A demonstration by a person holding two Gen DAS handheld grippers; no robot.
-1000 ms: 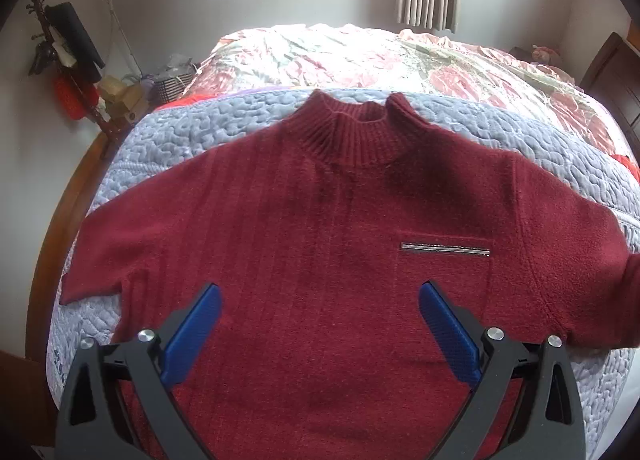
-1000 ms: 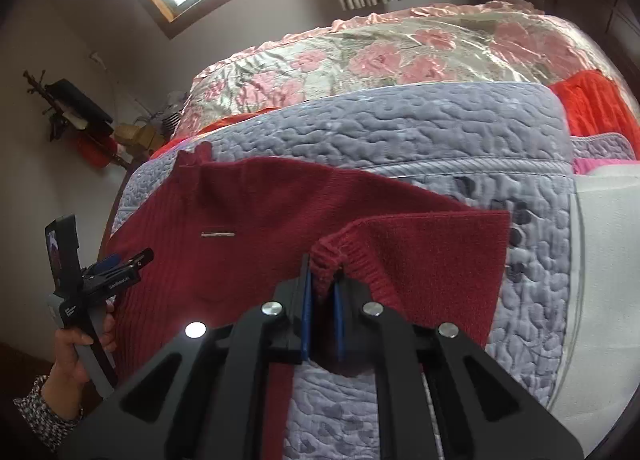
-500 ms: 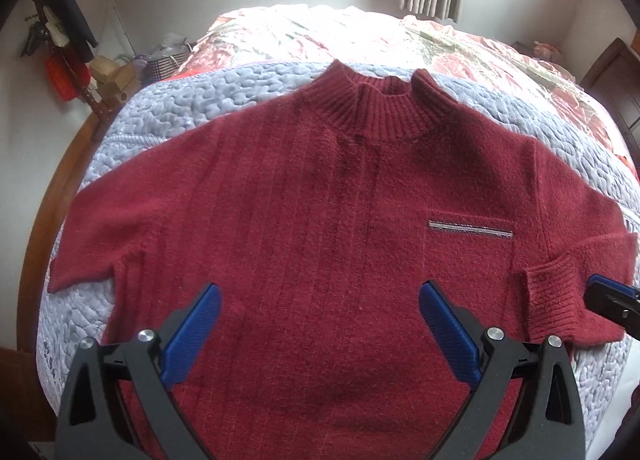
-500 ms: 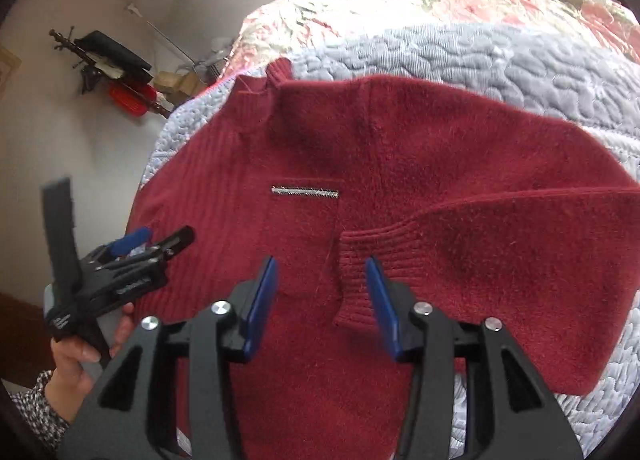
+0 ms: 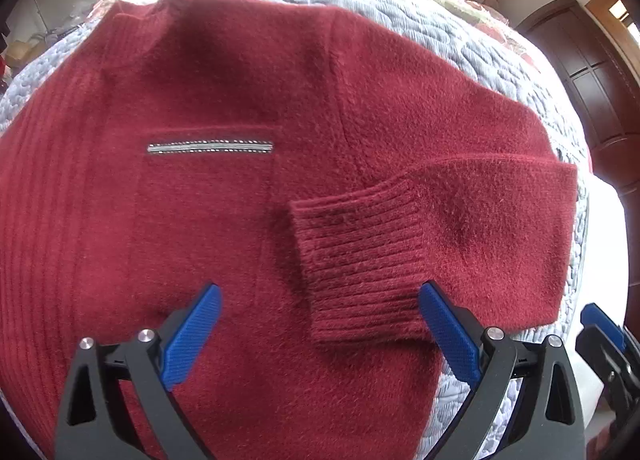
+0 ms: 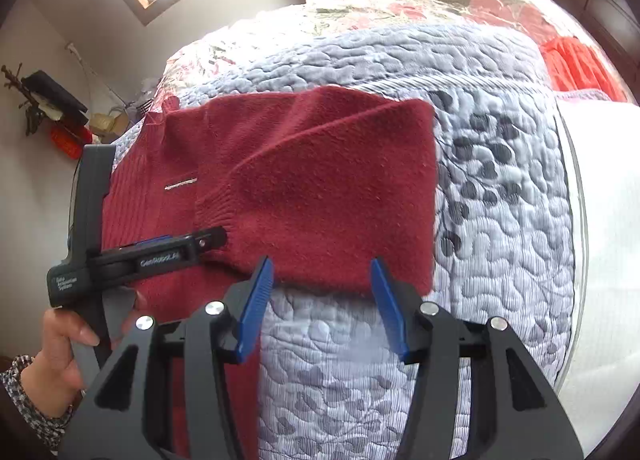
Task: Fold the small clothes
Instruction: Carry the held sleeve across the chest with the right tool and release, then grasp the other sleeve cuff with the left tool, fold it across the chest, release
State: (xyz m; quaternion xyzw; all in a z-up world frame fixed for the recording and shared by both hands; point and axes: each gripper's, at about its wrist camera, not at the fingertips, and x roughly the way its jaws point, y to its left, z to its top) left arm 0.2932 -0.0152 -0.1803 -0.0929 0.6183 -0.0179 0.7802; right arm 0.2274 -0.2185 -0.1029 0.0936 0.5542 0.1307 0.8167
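Observation:
A dark red knit sweater [image 5: 224, 108] lies face up on a lilac quilt [image 5: 472, 44], its silver pocket trim [image 5: 210, 147] showing. The sweater's right-hand sleeve [image 5: 460, 220] is folded inward, and its ribbed cuff [image 5: 356, 260] rests on the body. My left gripper [image 5: 318, 308] hovers open just over the cuff, nothing between its blue pads. In the right wrist view my right gripper [image 6: 322, 284] is open above the quilt [image 6: 500, 220], by the folded sleeve's [image 6: 332, 188] near edge. The left gripper [image 6: 152, 256], held by a hand, reaches over the sweater from the left.
A floral bedspread [image 6: 420, 8] covers the far part of the bed. An orange cloth [image 6: 580, 68] lies at the right edge, a white sheet [image 6: 608, 240] below it. Dark wooden furniture [image 5: 592, 92] stands on the right; a window and curtain are behind.
The right gripper carried the sleeve cuff onto the sweater body, let it go and drew back toward the quilt. The left gripper moved right and closer, over the folded cuff.

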